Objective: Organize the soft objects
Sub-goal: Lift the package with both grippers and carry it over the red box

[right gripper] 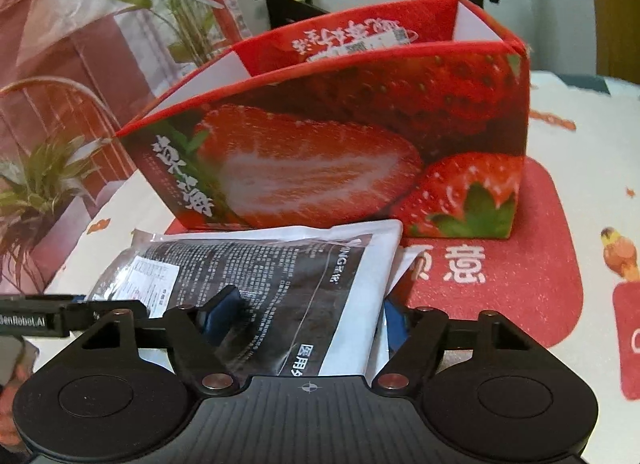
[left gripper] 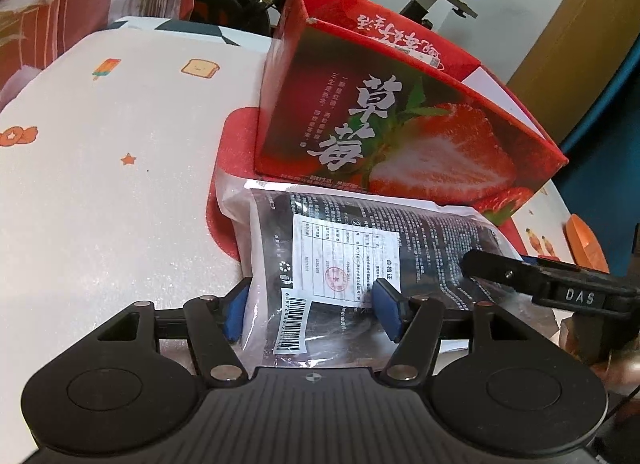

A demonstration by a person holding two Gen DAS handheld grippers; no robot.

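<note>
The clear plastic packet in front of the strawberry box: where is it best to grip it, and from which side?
Grip the packet at its near edge, coming from the side away from the box. It lies flat against the box, so the far edge is blocked.

Both claws point forward and slanting down. The left claw point(left gripper: 312, 312) has its blue pads point(left gripper: 386, 314) pressed on either side of a plastic packet point(left gripper: 344, 248). The right claw point(right gripper: 308, 318) has blue pads point(right gripper: 224, 312) straddling the same packet's other end
</note>
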